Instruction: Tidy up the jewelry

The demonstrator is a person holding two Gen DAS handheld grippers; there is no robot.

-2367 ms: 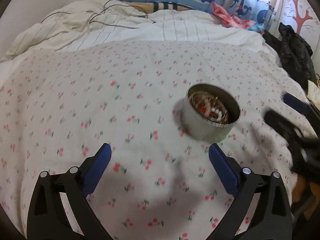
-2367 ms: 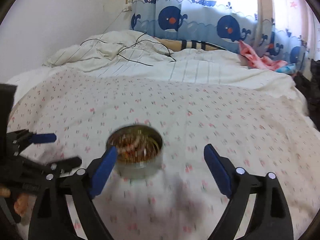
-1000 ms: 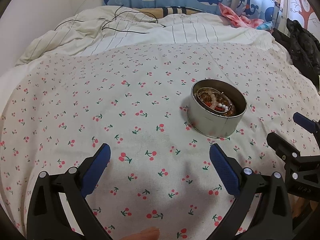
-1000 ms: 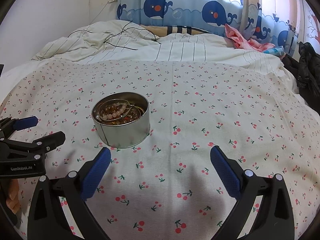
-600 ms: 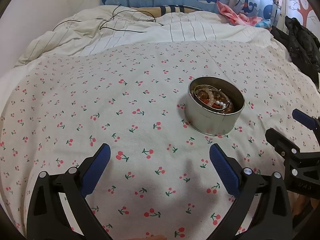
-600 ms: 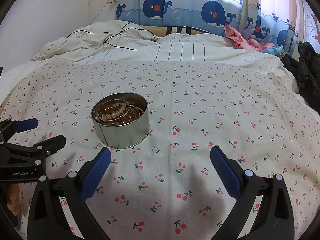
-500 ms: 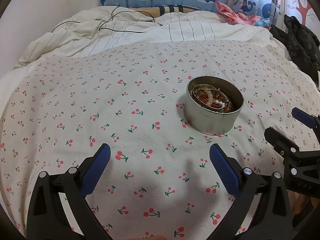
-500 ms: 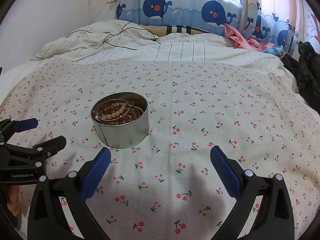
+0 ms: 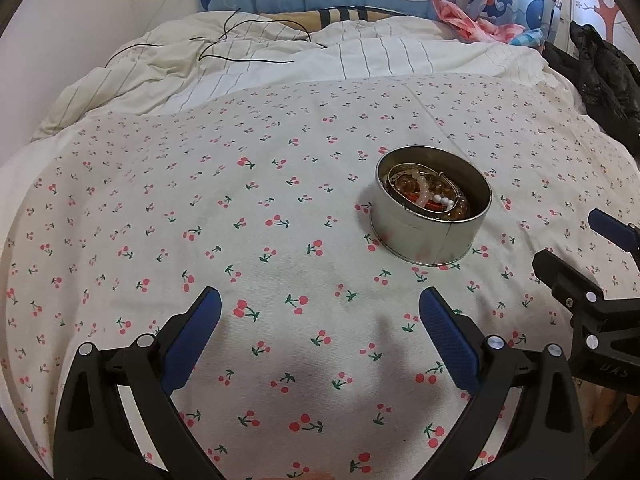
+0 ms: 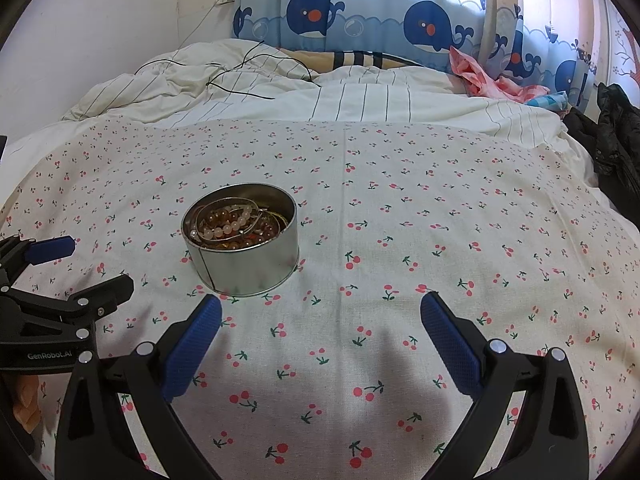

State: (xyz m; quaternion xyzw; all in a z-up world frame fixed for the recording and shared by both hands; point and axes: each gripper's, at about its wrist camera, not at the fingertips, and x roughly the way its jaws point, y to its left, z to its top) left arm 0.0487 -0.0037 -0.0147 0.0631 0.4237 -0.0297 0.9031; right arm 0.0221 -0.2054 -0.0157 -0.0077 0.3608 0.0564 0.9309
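Both the left gripper (image 9: 319,316) and right gripper (image 10: 321,316) hover with fingers spread wide and empty near the round tin (image 10: 241,240) of what look like beaded bracelets (image 10: 230,224) on the bed (image 10: 400,240).

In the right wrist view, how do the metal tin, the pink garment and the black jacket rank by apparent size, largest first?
1. Metal tin
2. Black jacket, cut off by the frame edge
3. Pink garment

The tin is nearest the camera, so real sizes may differ.

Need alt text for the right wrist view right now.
A round metal tin of beaded bracelets sits on a cherry-print sheet, beyond the open right gripper. The left gripper shows at left.
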